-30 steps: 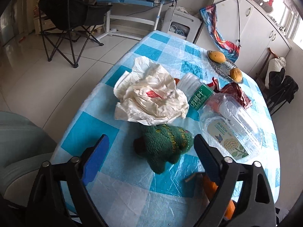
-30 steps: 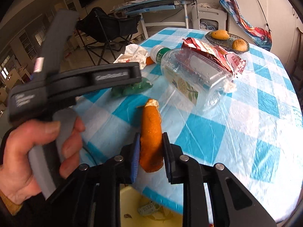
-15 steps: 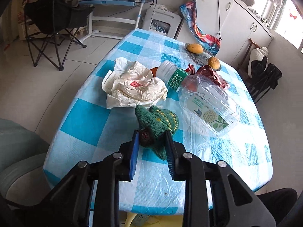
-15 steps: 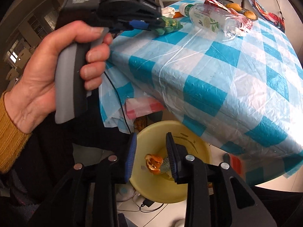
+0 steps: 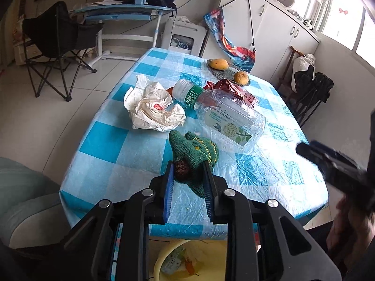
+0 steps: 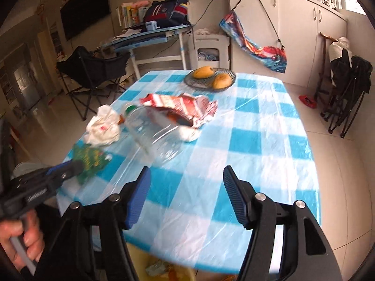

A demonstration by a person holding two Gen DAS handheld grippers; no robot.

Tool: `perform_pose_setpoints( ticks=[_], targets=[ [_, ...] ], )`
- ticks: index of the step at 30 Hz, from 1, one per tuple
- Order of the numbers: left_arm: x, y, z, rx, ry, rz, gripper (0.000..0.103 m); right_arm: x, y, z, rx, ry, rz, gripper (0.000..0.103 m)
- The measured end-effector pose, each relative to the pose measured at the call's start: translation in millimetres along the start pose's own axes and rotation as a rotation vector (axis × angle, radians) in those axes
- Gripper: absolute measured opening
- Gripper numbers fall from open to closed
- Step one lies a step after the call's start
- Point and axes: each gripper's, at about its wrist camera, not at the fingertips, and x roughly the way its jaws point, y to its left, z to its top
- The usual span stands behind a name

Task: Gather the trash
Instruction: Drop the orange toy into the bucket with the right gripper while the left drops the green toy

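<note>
My left gripper (image 5: 187,173) pinches the near end of a knitted green sock (image 5: 194,152) — fuzzy, lumpy, lying on the glossy checked tablecloth (image 5: 112,140). Just beyond it a clear plastic bottle (image 5: 227,117) lies sideways beside crumpled white paper (image 5: 152,107). My right gripper (image 6: 185,187) hovers level above the table's near edge — spread wide, empty.

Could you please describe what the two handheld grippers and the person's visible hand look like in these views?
Both the left gripper and right gripper have matte black angular frames with silver bolts and blue ribbed pads lining the fingers. From the right wrist view, the left one has a grey handle and small white lettering on its black body. The left hand is bare-skinned; no sleeve shows.
</note>
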Motion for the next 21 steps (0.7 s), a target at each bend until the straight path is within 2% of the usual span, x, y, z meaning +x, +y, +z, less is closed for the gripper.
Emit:
perform_pose_setpoints(
  ticks=[5, 11, 12, 15, 17, 18, 21],
  targets=[
    [-8.3, -4.6, 2.2, 0.034, -0.032, 0.015, 0.022, 53.6, -30.3, 30.1, 0.052, 0.046, -0.066, 0.065],
    [-29.6, -17.2, -8.0, 0.093, -0.024, -0.030, 0.022, 85.4, -50.8, 31.6, 0.089, 0.087, -0.111, 0.071],
    [-30.8, -19.8, -12.8, 0.109, -0.005, -0.041, 0.022, 88.8, -52.1, 31.7, 0.097, 0.105, -0.113, 0.075],
    [-28.3, -32.1, -32.1, 0.175, 0.096, -0.077, 0.022, 96.9, -57.1, 36.2, 0.123, 0.128, -0.103, 0.079],
    [-25.3, -43.7, -49.2, 0.248, 0.176, -0.095, 0.022, 104.5, -58.1, 40.8, 0.119, 0.146, -0.092, 0.088],
    [-23.8, -49.9, -57.8, 0.289, 0.212, -0.098, 0.023, 108.3, -56.1, 42.6, 0.106, 0.157, -0.084, 0.097],
    [-17.7, -63.0, -84.2, 0.393, 0.332, -0.109, 0.024, 117.7, -42.7, 44.9, 0.031, 0.196, -0.170, 0.097]
  ],
)
